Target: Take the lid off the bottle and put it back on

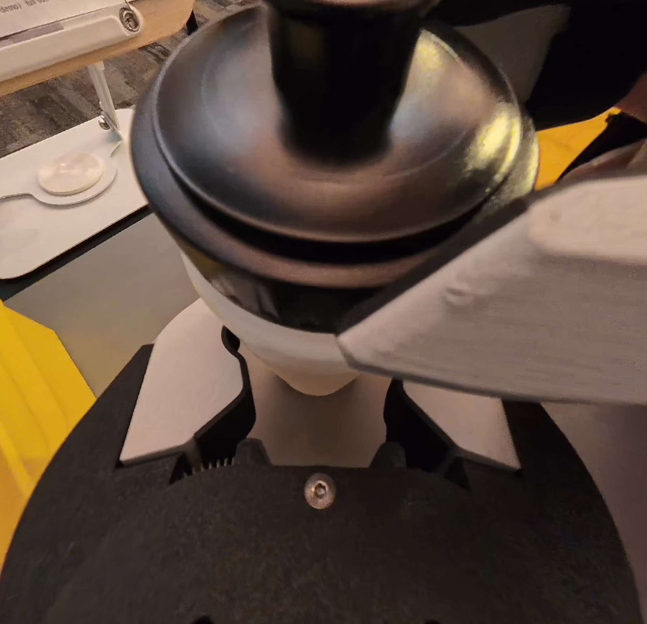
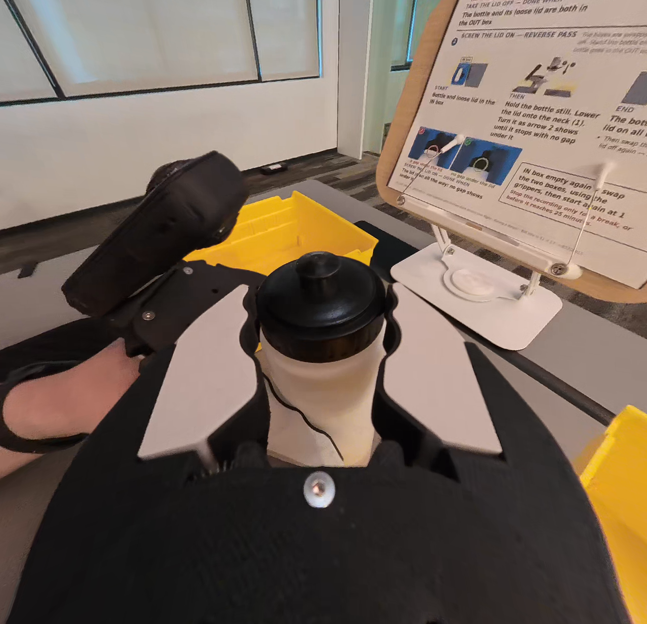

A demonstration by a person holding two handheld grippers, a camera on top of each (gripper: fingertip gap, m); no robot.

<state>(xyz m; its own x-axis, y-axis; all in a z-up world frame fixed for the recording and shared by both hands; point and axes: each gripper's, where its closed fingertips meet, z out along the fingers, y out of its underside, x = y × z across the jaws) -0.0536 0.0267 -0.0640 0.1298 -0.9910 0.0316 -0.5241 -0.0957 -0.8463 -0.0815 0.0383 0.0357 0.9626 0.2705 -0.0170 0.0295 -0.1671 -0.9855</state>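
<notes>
The black domed screw lid (image 2: pixel 320 308) is flanked by the right gripper (image 2: pixel 320 323), fingers apart; the translucent white plastic bottle (image 2: pixel 322 397) is clamped by the left gripper (image 1: pixel 317 358). The fingers should be closed squarely before twisting.

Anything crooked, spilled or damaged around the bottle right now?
Nothing stands out. The black lid sits level on the white bottle with no visible gap, and no spill shows on the grey table. The right claw brackets the lid. The left wrist view is too blurred to judge fine detail.
</notes>
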